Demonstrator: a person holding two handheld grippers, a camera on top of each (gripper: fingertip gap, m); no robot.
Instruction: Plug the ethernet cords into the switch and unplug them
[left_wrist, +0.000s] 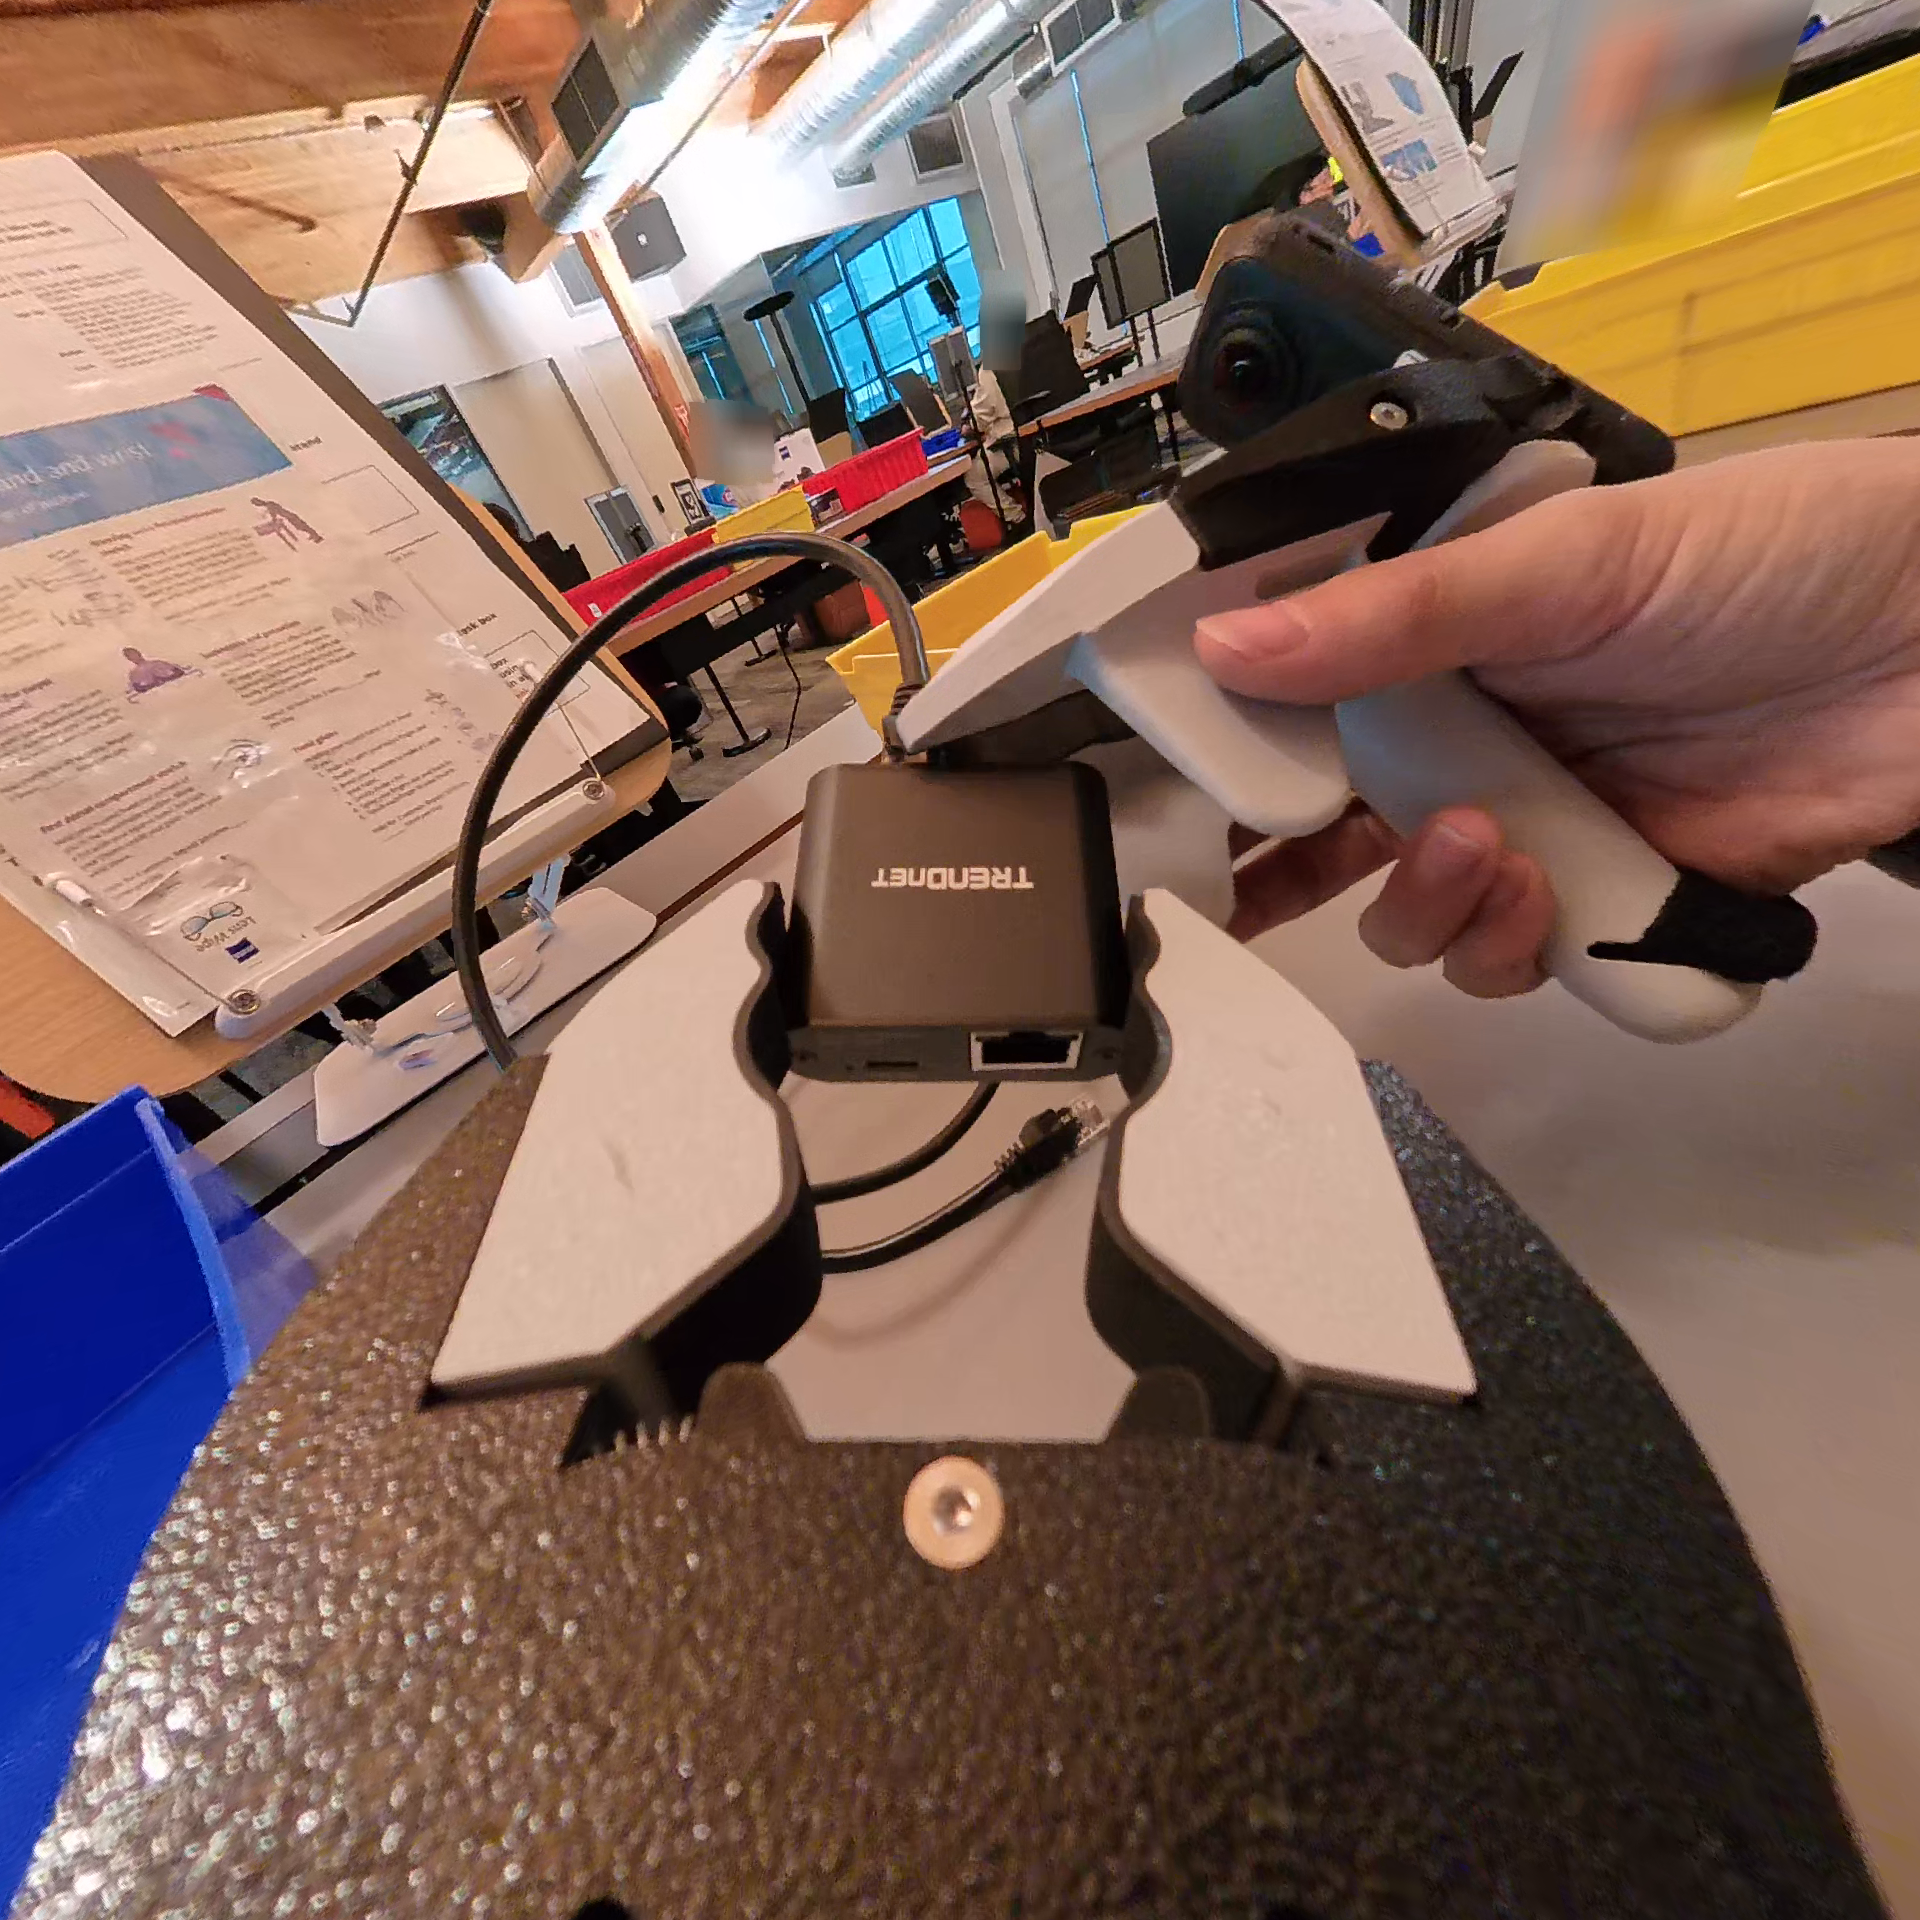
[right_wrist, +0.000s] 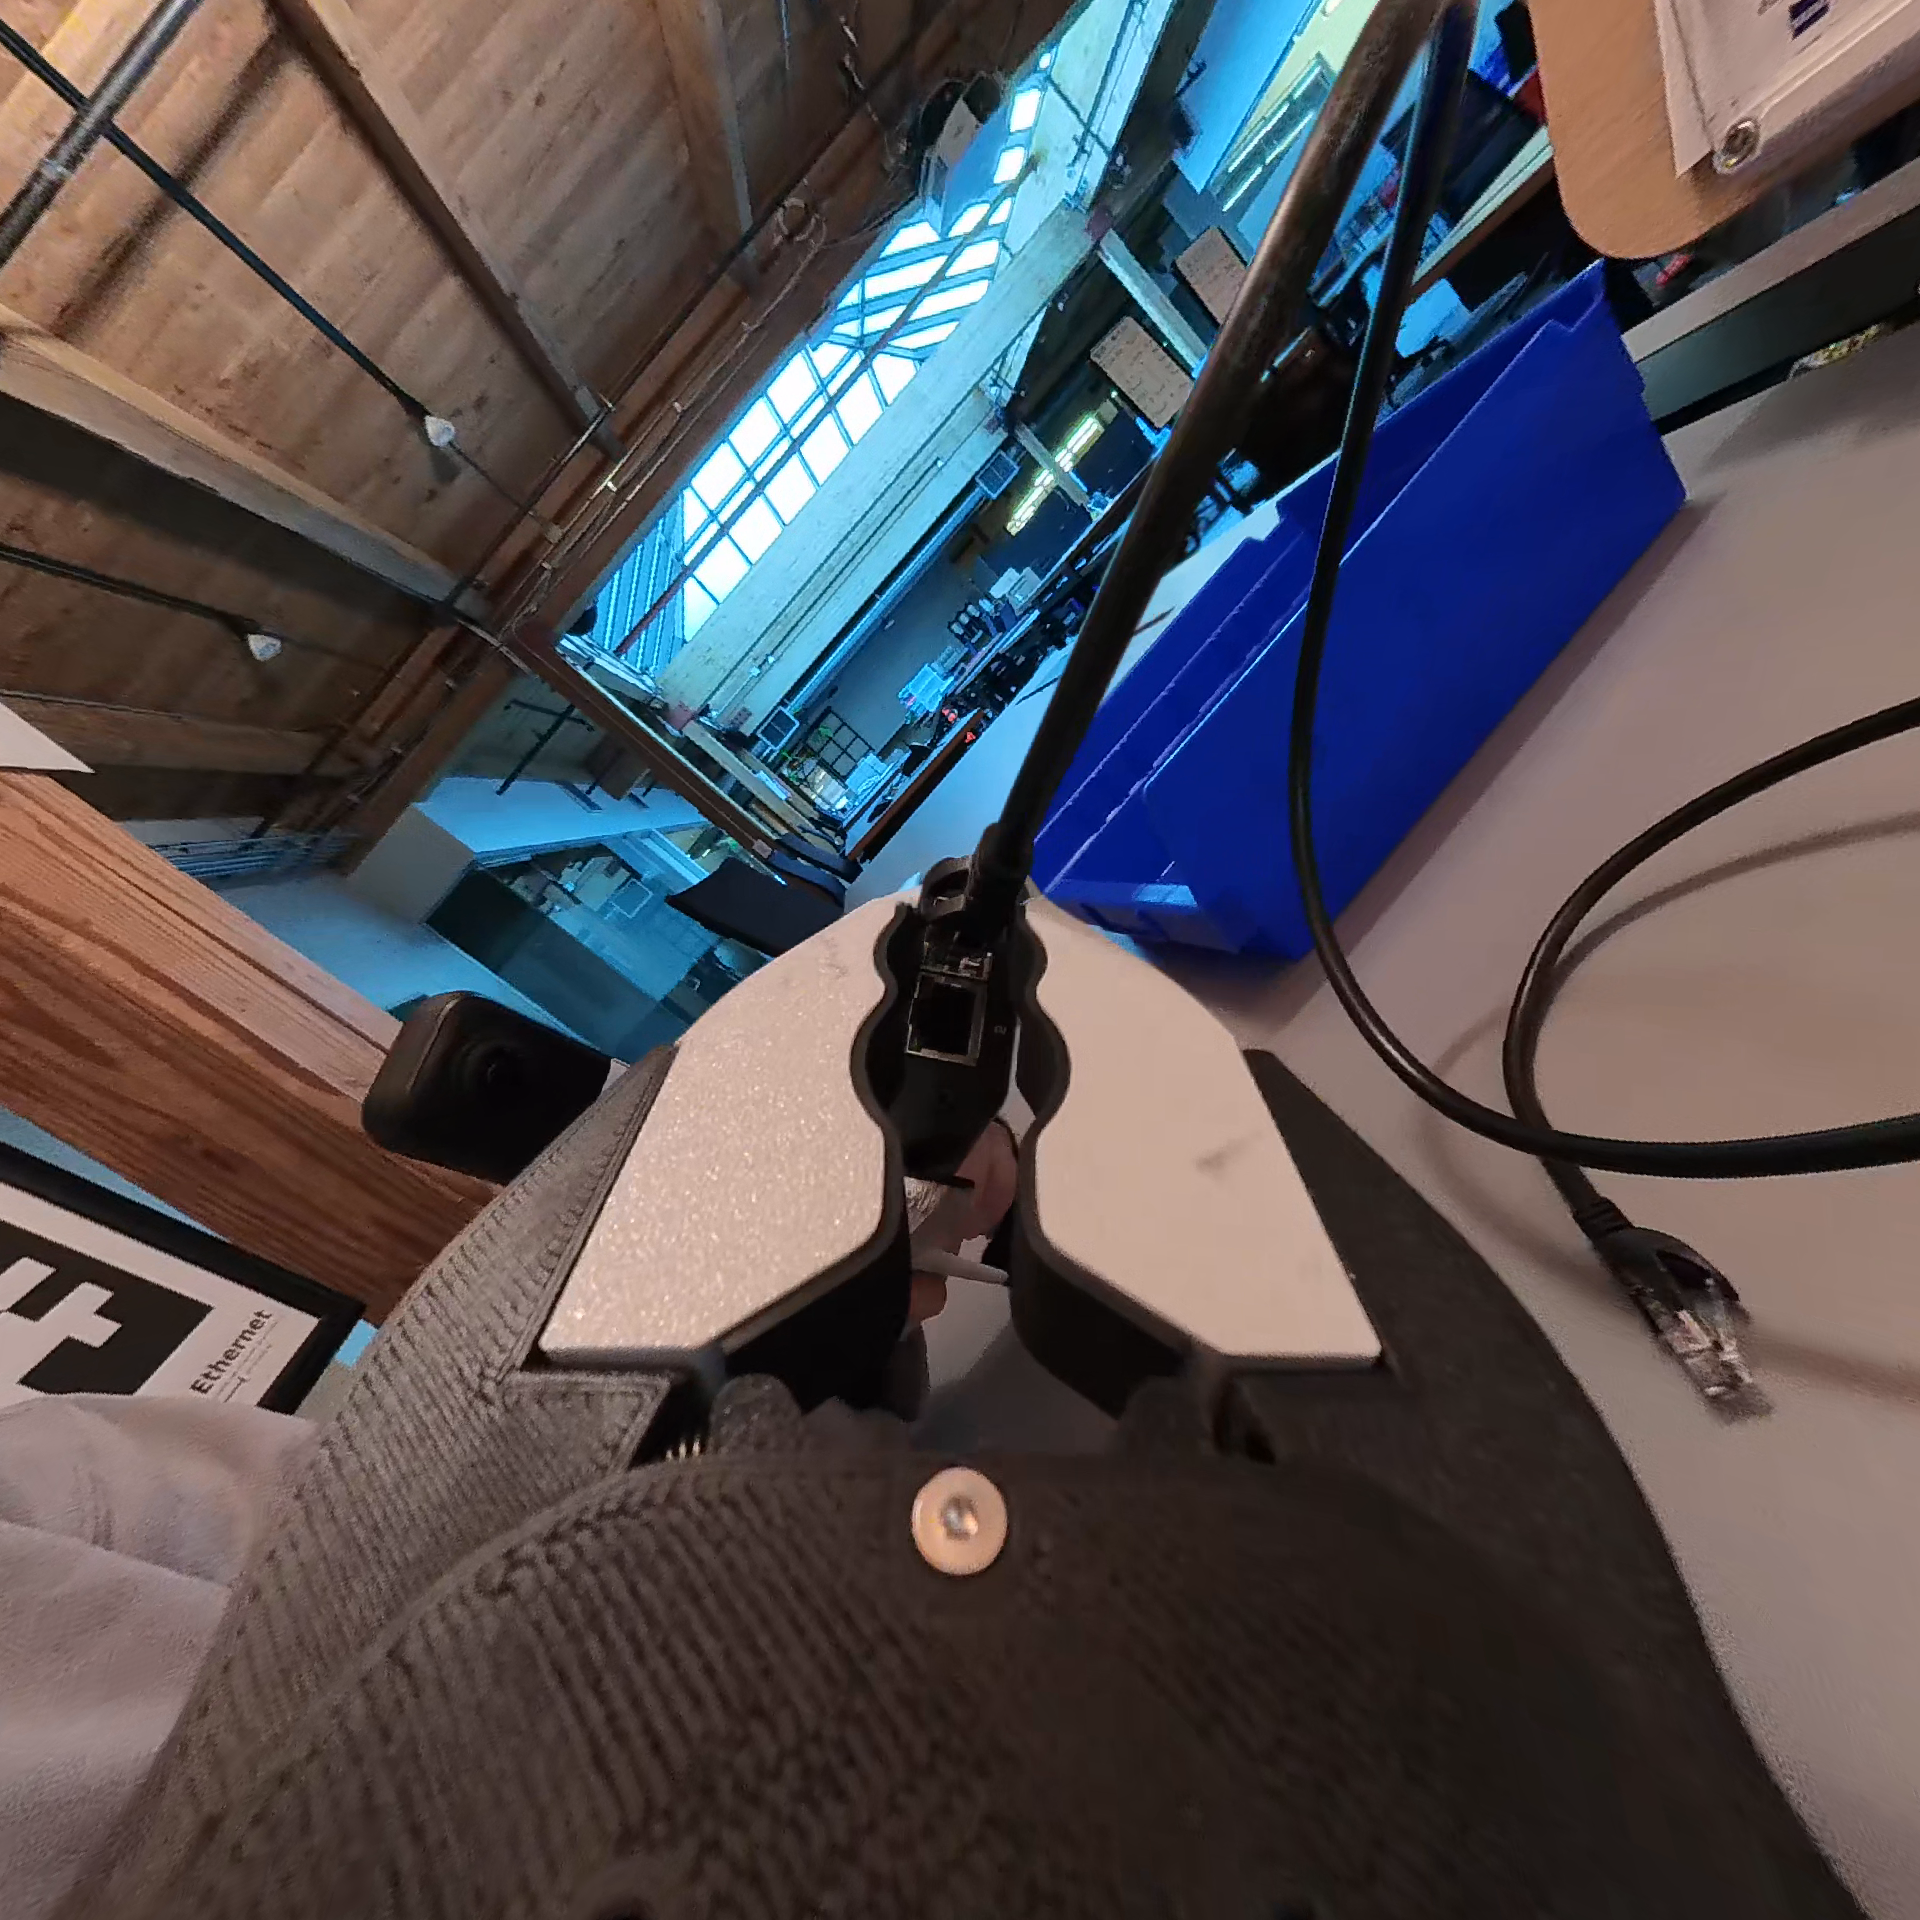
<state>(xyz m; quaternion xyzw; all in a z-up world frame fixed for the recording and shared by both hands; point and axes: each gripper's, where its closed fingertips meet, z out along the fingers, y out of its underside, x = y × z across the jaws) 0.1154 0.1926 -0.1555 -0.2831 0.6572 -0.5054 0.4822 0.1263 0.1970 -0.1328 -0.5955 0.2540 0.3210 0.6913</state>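
Note:
A small black switch (left_wrist: 951, 914) is clamped between the grey fingers of my left gripper (left_wrist: 956, 906) and held above the table. Its near face shows an empty port (left_wrist: 1023, 1049). A black ethernet cord (left_wrist: 520, 769) arcs over into its far face. My right gripper (left_wrist: 914, 732), held by a hand, reaches down onto that far face. In the right wrist view, my right gripper (right_wrist: 961, 920) is shut around the cord's plug (right_wrist: 982, 883), above an empty port (right_wrist: 940, 1029). A second cord lies loose, its plug (left_wrist: 1049, 1138) on the table (right_wrist: 1683, 1314).
A blue bin (left_wrist: 104, 1299) stands to the left, and it also shows in the right wrist view (right_wrist: 1403, 675). A wooden stand with a laminated sheet (left_wrist: 208, 623) is at the back left. Yellow bins (left_wrist: 1714, 291) are at the back right. The grey table (left_wrist: 1662, 1195) extends to the right. Only a small space, under 4 cm, lies between the two pairs of fingers.

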